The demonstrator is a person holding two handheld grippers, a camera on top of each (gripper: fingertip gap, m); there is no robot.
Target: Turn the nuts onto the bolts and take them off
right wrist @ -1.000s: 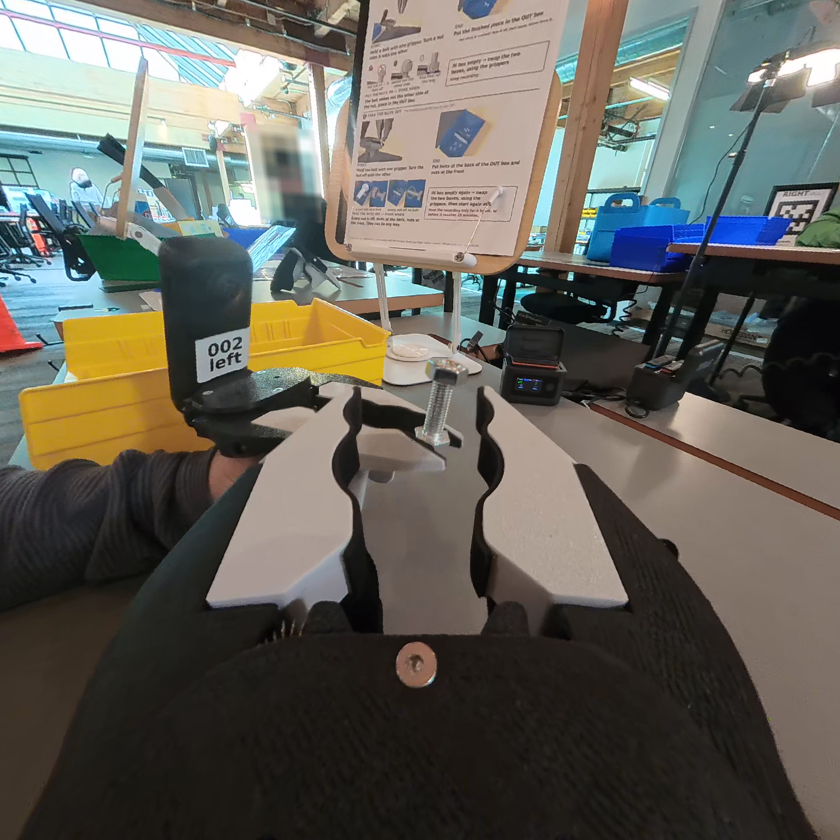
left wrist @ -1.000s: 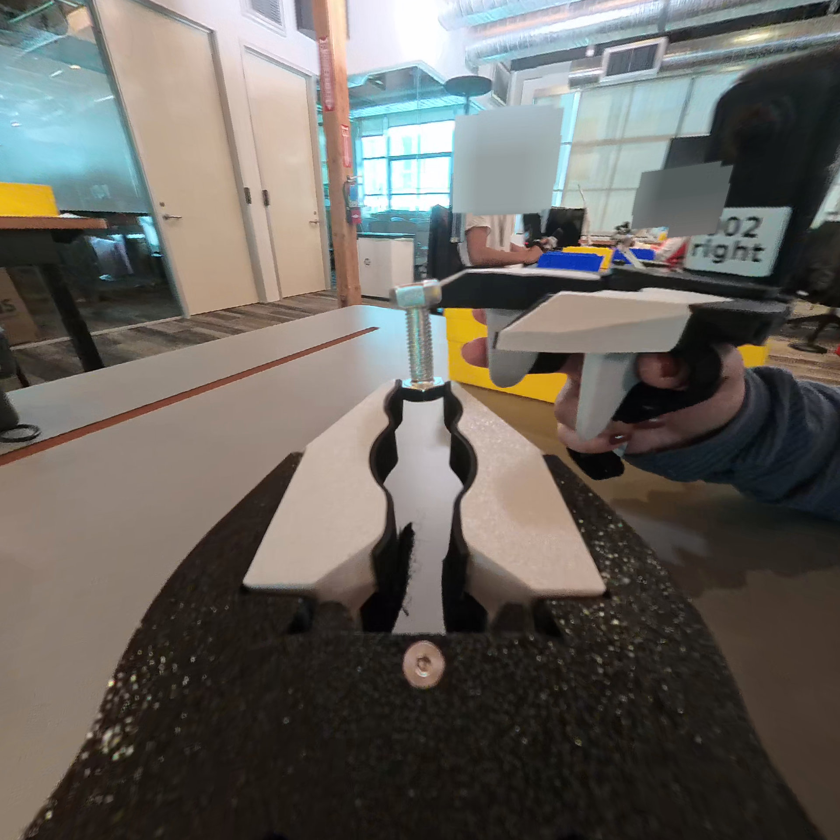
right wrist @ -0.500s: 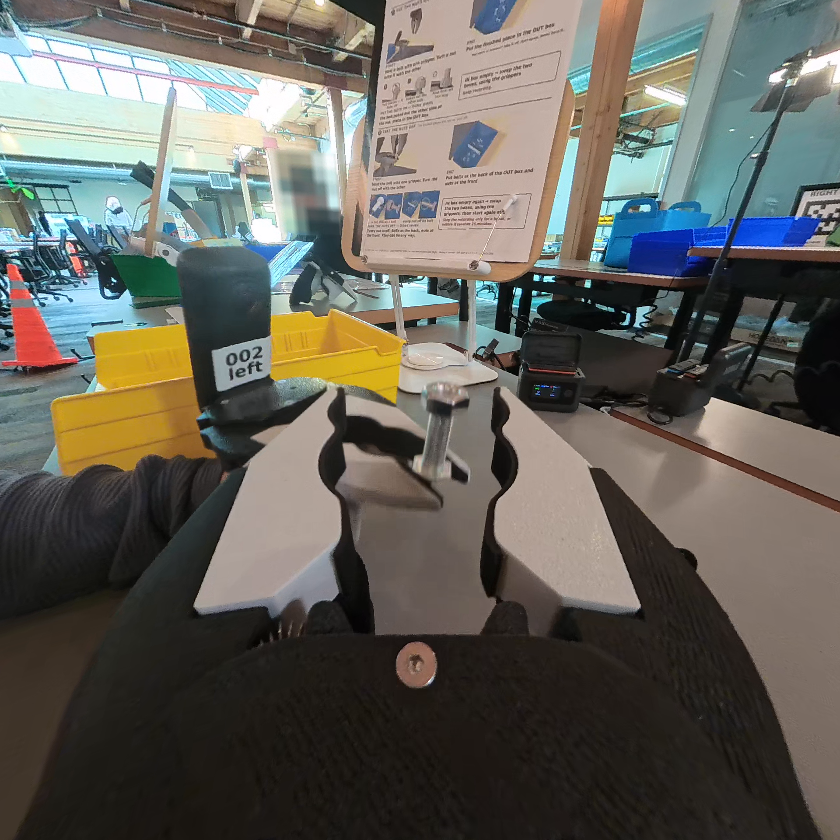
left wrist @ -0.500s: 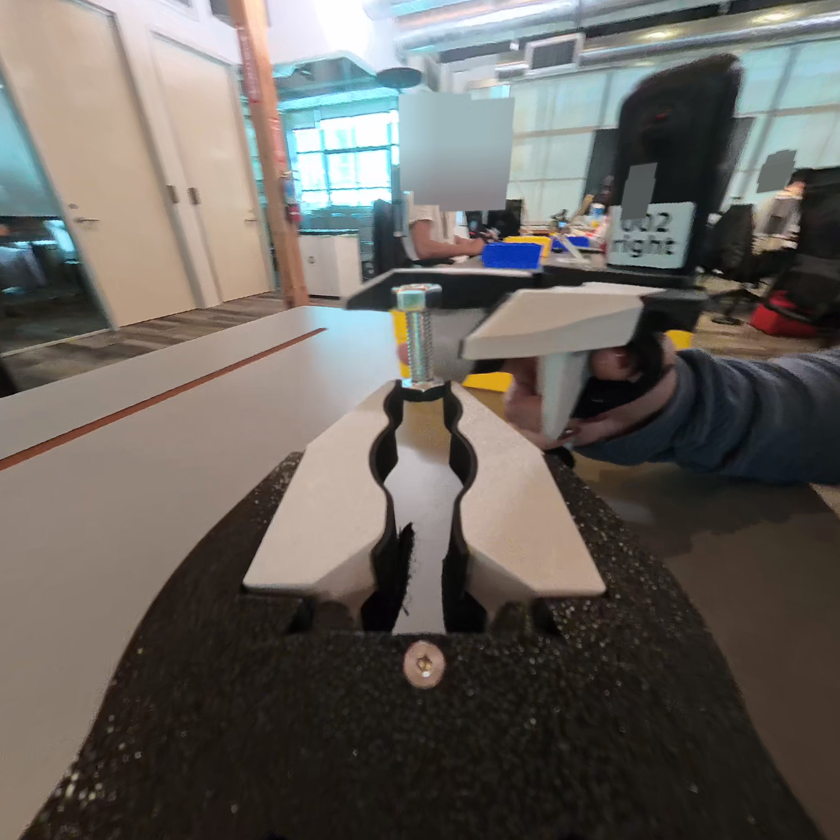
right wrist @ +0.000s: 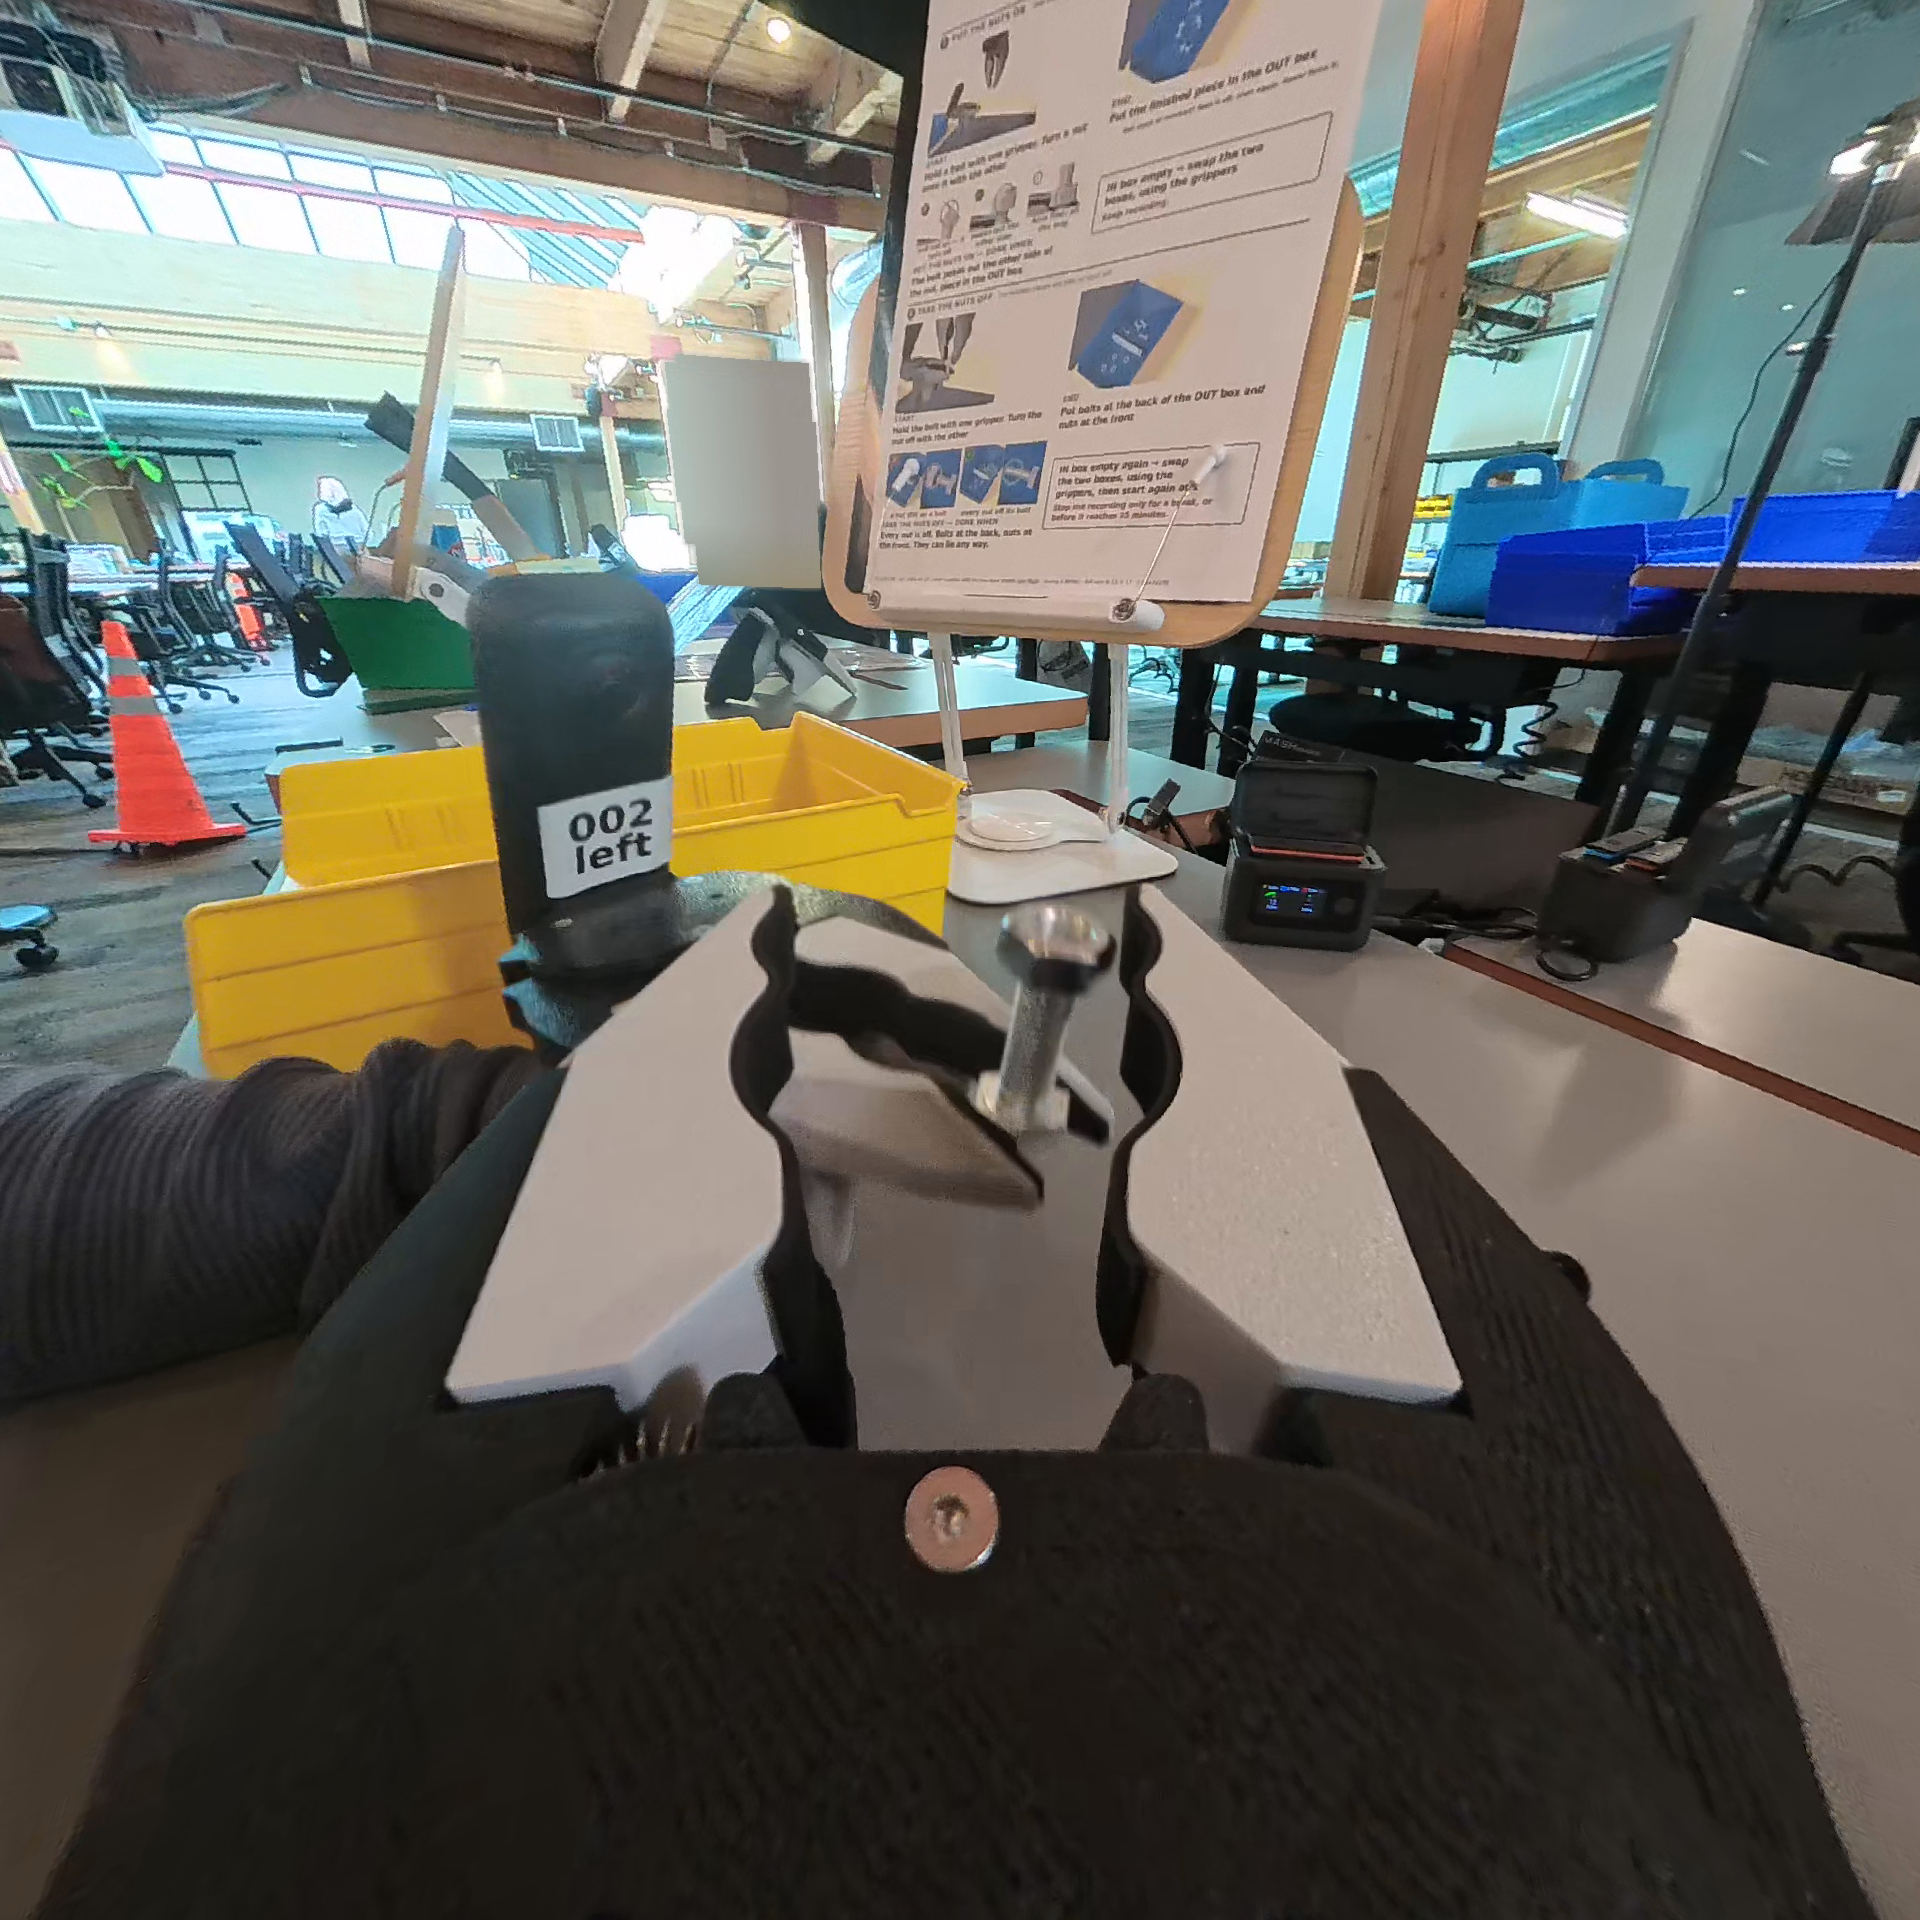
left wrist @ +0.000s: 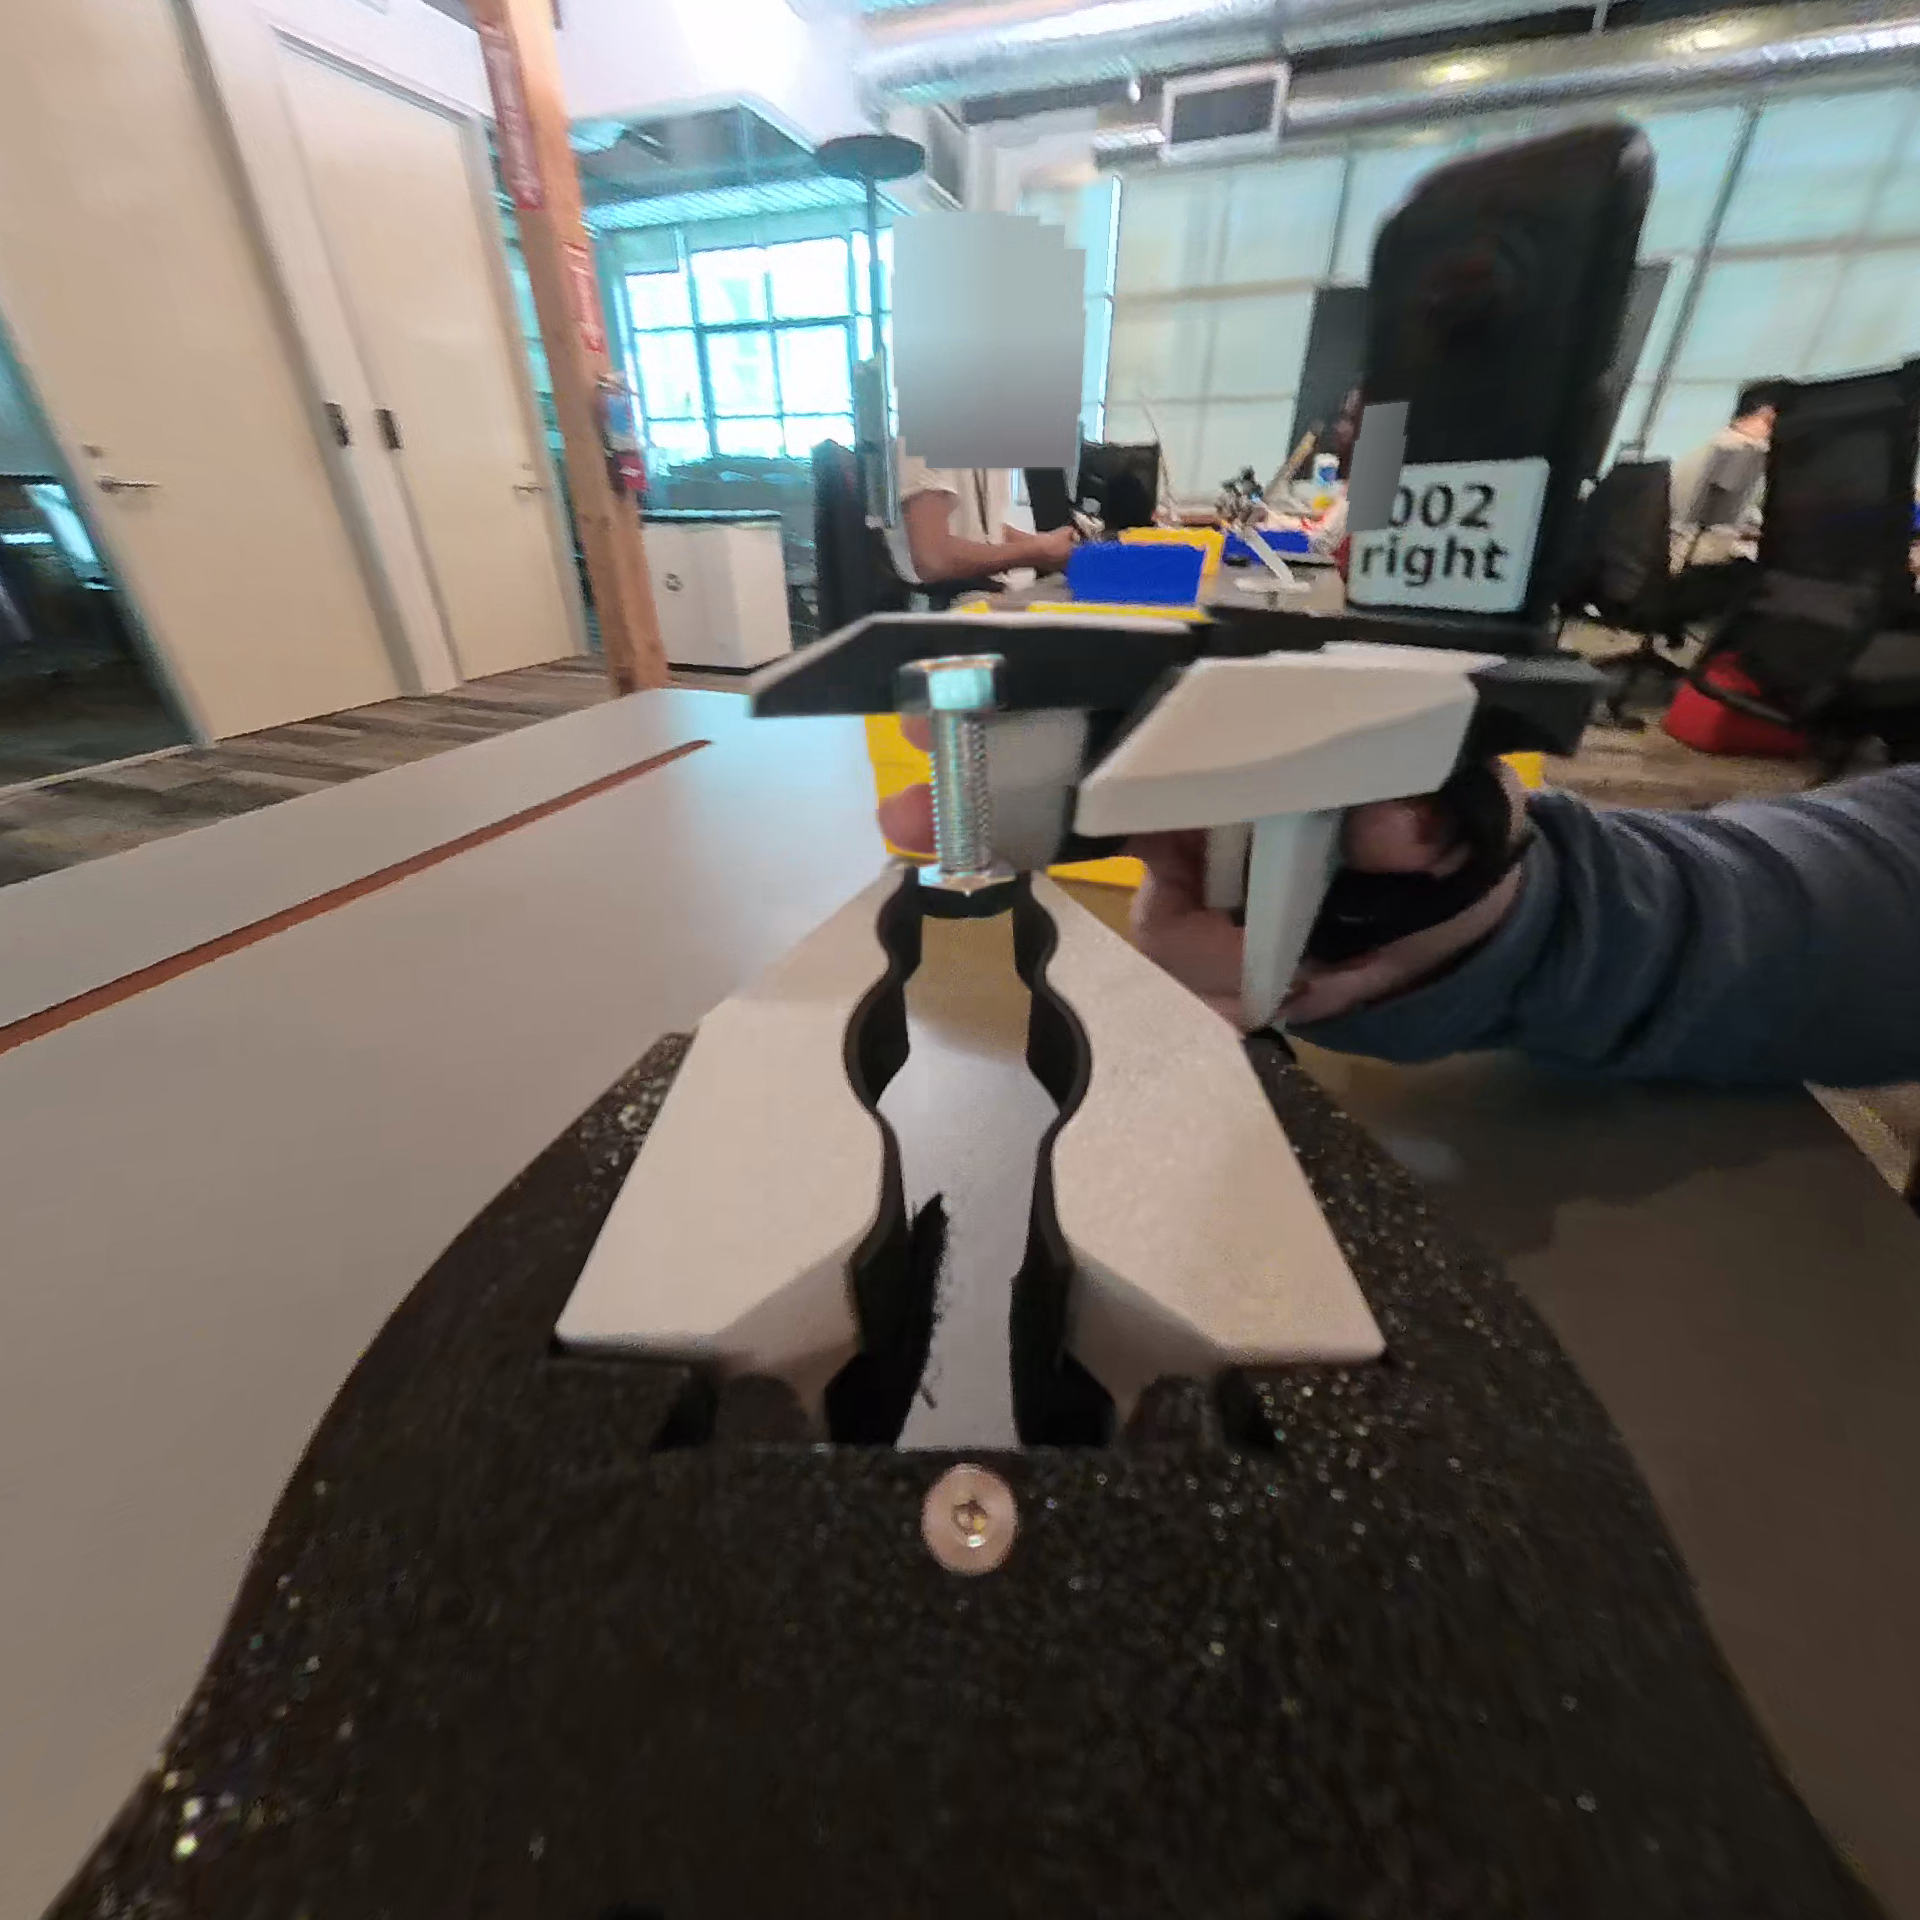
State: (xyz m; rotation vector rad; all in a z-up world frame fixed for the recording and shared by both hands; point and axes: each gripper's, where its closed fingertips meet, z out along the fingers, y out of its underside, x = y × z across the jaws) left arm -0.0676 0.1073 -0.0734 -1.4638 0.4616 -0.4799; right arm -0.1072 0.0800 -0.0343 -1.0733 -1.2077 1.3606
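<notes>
A silver bolt (left wrist: 958, 790) stands upright with its hex head on top. A nut (left wrist: 964, 881) sits at its lower end. My left gripper (left wrist: 966, 899) is shut on the nut at its fingertips and holds the bolt just above the grey table (left wrist: 312, 1091). In the right wrist view, my right gripper (right wrist: 956, 914) is open and level with the bolt head (right wrist: 1055, 940), one finger on each side. The head lies close to the right finger (right wrist: 1247, 1143), not touching. In the left wrist view the right gripper's white finger (left wrist: 1278, 748) shows side on.
Two yellow bins (right wrist: 416, 935) stand behind the left gripper. An instruction board on a white stand (right wrist: 1091, 364) and a small black device (right wrist: 1299, 883) sit at the table's far side. A person's sleeve (left wrist: 1714, 935) rests on the table. Desks and people fill the background. Across from one pair of fingers to the other is roughly 5 centimetres.
My right gripper has moved forward, so its fingers now reach past the bolt head on both sides. It has stayed open. My left gripper has kept its hold on the nut and shifted slightly.
</notes>
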